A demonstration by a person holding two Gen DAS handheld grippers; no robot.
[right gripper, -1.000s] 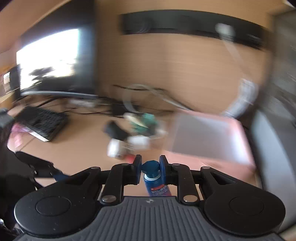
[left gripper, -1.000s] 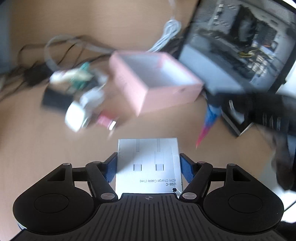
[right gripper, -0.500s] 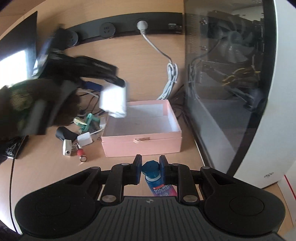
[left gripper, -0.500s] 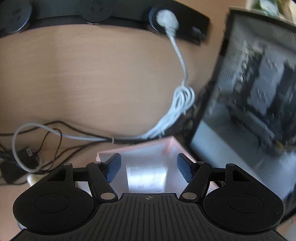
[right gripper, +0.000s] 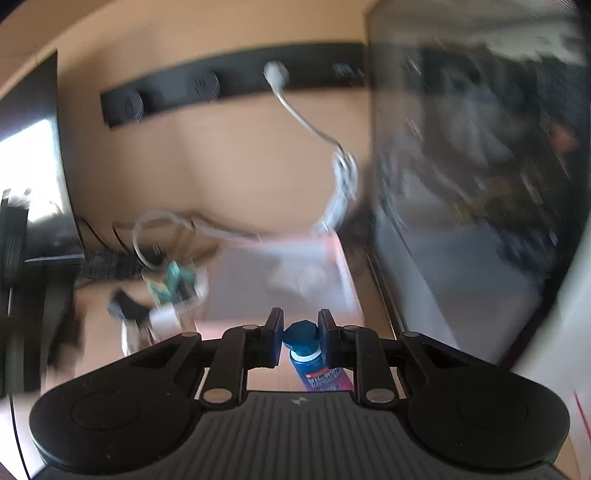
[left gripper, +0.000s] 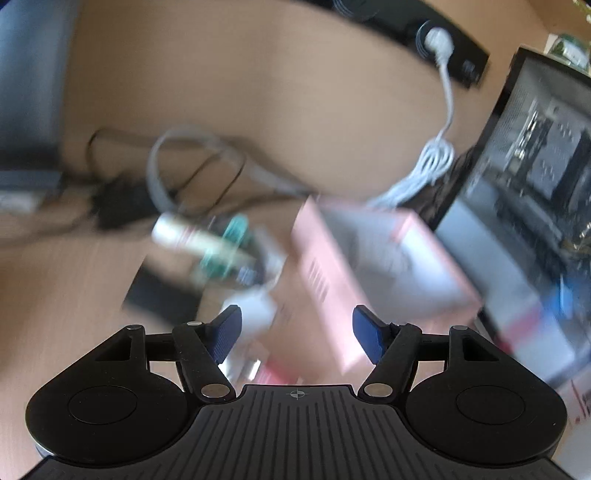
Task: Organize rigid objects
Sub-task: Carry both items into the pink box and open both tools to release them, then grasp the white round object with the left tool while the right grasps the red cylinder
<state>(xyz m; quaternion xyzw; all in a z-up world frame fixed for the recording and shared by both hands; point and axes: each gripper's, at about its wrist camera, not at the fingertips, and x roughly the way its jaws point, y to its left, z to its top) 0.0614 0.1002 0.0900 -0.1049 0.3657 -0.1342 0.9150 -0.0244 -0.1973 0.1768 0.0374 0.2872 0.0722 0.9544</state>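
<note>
While the left wrist view is smeared by motion, the left gripper (left gripper: pixel 297 334) shows its blue pads spread wide with nothing between them, above a wooden desk (left gripper: pixel 55 295). At one o'clock from the gripper sits an open pink box (left gripper: pixel 384 273), pale inside, its near wall facing the camera; what lies in it cannot be made out. At eleven o'clock a heap of small items (left gripper: pixel 218 254) lies just beside the box: a white tube-like piece, something teal, a black block, a white plug-like piece, all too blurred to name. Dark and grey cables (left gripper: pixel 192 166) loop behind the heap. A white cord (left gripper: pixel 432 162) runs from a black socket strip (left gripper: pixel 436 33) at twelve o'clock down the wooden back panel. A glass-sided computer case (left gripper: pixel 535 177) stands at two to three o'clock, close against the box. In the right wrist view, the right gripper (right gripper: pixel 300 341) pinches the dark blue cap of a small blue bottle (right gripper: pixel 316 363) with a pink-and-white label, its body pointing back toward the camera. The box (right gripper: pixel 280 280) lies at twelve o'clock, the heap (right gripper: pixel 166 291) at ten, a lit monitor (right gripper: pixel 26 177) at nine, and the case (right gripper: pixel 461 184) at two.
</note>
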